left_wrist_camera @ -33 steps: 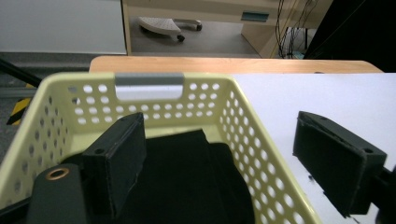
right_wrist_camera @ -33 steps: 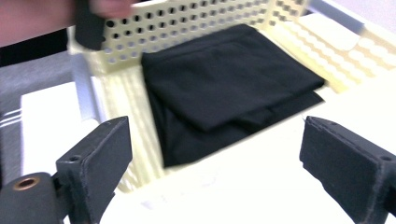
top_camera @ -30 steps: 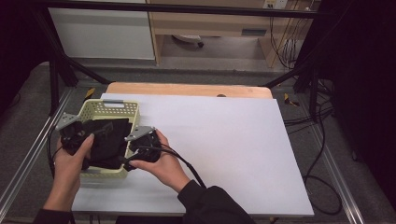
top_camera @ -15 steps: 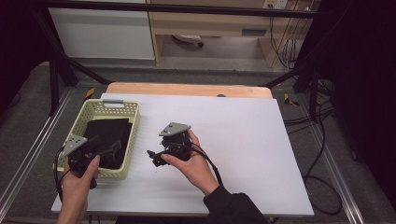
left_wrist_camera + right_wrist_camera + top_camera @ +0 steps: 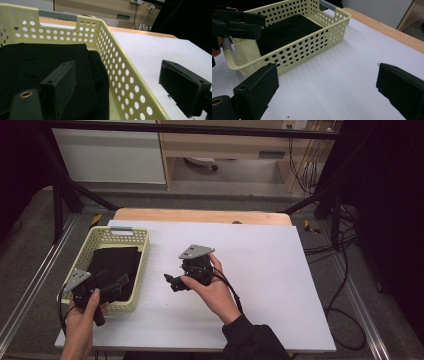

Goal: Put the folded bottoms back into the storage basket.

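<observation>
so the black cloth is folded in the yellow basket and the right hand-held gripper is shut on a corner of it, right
Not quite. The black cloth does lie in the yellow basket, but the right hand-held gripper is open and empty over the white table, as the right gripper view shows.

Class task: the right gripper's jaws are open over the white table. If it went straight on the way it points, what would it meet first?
Probably the yellow basket: the right gripper points across bare white table toward its perforated side wall, though depth is hard to judge.
</observation>
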